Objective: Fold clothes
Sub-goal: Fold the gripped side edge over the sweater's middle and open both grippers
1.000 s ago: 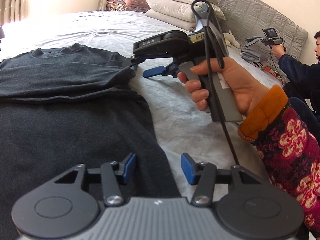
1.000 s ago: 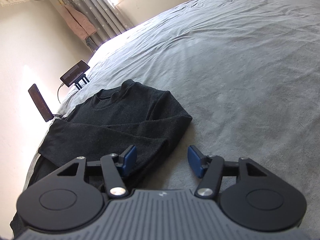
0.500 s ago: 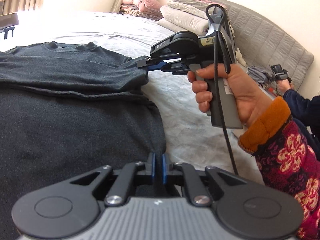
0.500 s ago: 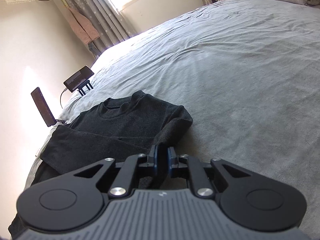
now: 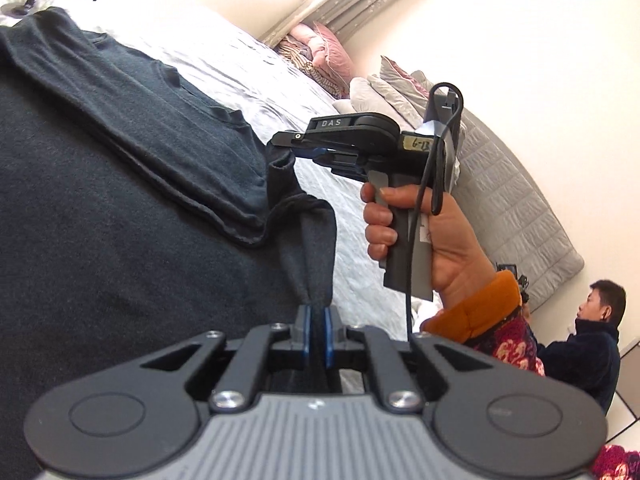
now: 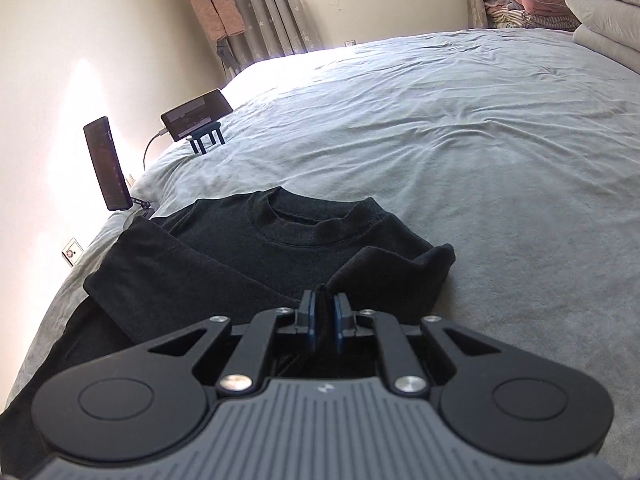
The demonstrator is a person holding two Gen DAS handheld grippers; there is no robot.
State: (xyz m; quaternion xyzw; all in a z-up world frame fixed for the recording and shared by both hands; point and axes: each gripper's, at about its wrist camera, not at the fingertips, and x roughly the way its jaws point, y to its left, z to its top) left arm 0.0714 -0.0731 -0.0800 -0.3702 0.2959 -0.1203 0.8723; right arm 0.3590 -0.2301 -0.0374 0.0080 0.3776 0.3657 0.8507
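A dark grey long-sleeved sweater (image 5: 120, 184) lies on the grey bed sheet (image 6: 460, 152), sleeves folded across its chest, collar (image 6: 304, 220) toward the far side. My left gripper (image 5: 316, 334) is shut on the sweater's right side edge, and a raised fold of cloth runs up from its blue pads. Farther along that edge my right gripper (image 5: 310, 152), held in a hand (image 5: 420, 236), pinches the shoulder corner. In the right wrist view my right gripper (image 6: 323, 322) is shut on the dark cloth, lifted a little off the sheet.
Two phones on stands (image 6: 196, 116) (image 6: 106, 164) sit at the bed's left edge. Pillows and folded bedding (image 5: 384, 92) pile up by the quilted headboard (image 5: 504, 200). A seated person (image 5: 592, 336) is beyond the bed at the right.
Both grippers went from open to shut on the sweater's right edge. They then lifted the cloth and the left wrist view rolled strongly.
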